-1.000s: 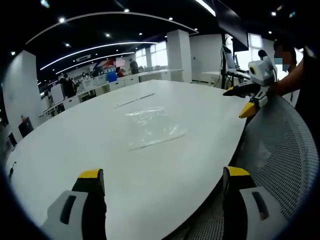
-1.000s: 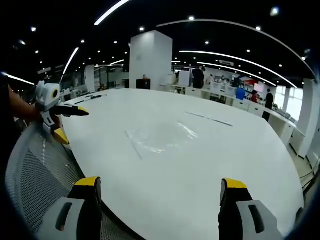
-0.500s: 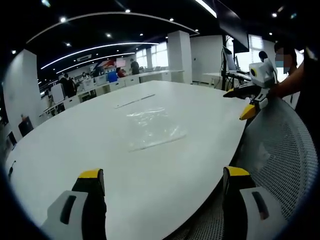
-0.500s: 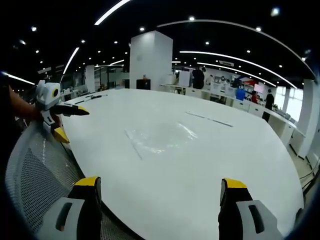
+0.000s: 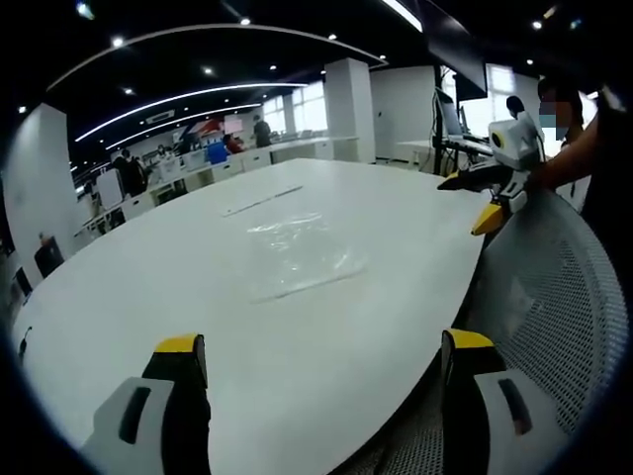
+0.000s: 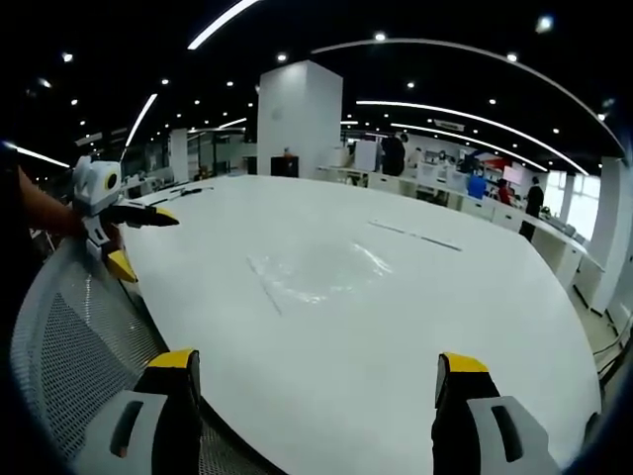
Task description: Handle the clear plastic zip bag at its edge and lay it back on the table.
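Observation:
The clear plastic zip bag (image 5: 297, 252) lies flat on the white table (image 5: 129, 287), ahead of both grippers and touched by neither. My left gripper (image 5: 322, 342) is open at the near table edge with nothing between its jaws. My right gripper (image 6: 316, 361) is also open and empty at the table edge, with the bag (image 6: 315, 273) in front of it. Each gripper shows in the other's view, held in a hand with its jaws apart: the right gripper (image 5: 475, 198) to the right, the left gripper (image 6: 136, 239) to the left.
A grey mesh chair back (image 5: 554, 297) (image 6: 69, 346) stands against the near table edge between the two grippers. A thin strip (image 5: 262, 200) (image 6: 410, 235) lies on the table beyond the bag. A white pillar (image 6: 297, 119), desks and people stand far behind.
The left gripper view has shifted very slightly; the bag lies still and both grippers stay open where they were.

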A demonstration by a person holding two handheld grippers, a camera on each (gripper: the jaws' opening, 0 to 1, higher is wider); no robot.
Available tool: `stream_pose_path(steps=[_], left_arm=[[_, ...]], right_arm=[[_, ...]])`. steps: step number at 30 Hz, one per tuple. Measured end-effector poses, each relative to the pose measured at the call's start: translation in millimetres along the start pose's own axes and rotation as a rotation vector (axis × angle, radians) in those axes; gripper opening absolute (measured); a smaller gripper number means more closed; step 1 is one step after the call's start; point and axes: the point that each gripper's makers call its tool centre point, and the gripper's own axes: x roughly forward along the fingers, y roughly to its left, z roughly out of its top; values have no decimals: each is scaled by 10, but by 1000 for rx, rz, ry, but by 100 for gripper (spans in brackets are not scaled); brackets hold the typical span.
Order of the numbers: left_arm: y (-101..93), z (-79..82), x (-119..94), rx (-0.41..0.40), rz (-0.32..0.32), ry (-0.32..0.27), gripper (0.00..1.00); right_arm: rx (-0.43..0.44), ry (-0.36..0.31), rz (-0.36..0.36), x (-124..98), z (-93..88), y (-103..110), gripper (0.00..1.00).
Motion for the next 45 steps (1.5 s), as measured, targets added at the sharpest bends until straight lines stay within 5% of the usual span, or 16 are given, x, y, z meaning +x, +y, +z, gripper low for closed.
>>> stream_pose_path(steps=[27,45], left_arm=[[328,137,288,150,-79,40,95],[442,193,640,260,-186,100,74]], right_arm=[[-1,1,0,6,-3,-3,99],[6,6,-8,7,-25,-34,98]])
